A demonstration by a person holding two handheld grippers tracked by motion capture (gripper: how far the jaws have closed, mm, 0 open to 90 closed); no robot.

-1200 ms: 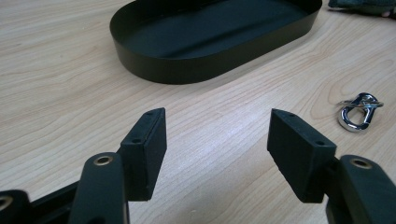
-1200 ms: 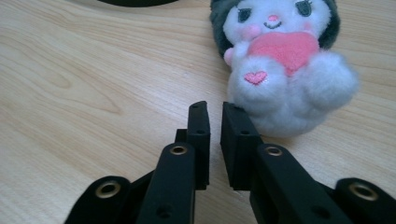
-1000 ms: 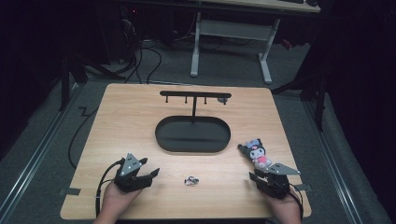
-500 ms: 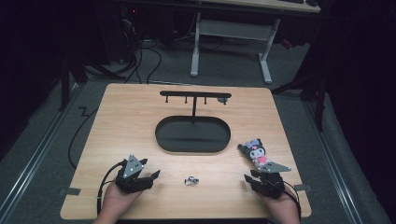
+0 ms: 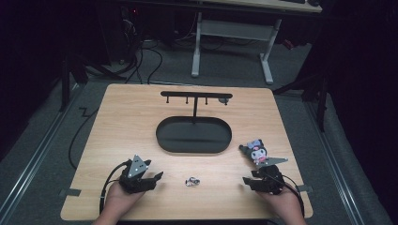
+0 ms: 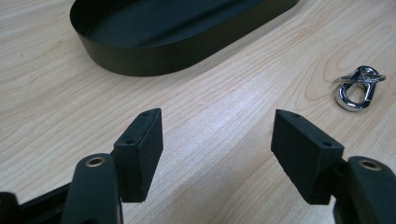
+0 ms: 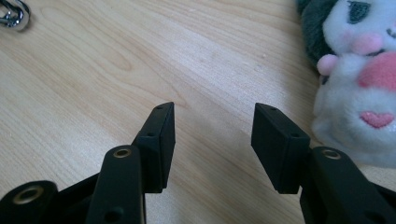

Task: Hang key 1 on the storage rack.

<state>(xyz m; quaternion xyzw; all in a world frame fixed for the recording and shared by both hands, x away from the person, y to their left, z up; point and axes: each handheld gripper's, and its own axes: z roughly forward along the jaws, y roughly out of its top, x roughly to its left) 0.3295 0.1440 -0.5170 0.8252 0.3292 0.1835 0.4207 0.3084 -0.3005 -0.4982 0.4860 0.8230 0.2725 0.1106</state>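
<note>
A small silver metal clip (image 5: 191, 181) (image 6: 358, 87) (image 7: 11, 14) lies on the wooden table near its front edge, between my two grippers. A plush toy (image 5: 256, 151) (image 7: 359, 79) with a white face and dark hood lies at the right. My left gripper (image 5: 156, 180) (image 6: 217, 126) rests low over the table left of the clip, open and empty. My right gripper (image 5: 248, 183) (image 7: 212, 116) sits just in front of the plush, pointing left. Its jaws have just been opening, with bare wood between them.
A black oval tray (image 5: 193, 136) (image 6: 154, 56) stands empty in the middle of the table. Behind it rises a black rack (image 5: 195, 96) with small hooks on a thin post. Cables trail from both grippers off the front edge.
The right gripper's jaws have spread wider and the hand has shifted slightly left, away from the plush. The left gripper, the clip and the plush stay put.
</note>
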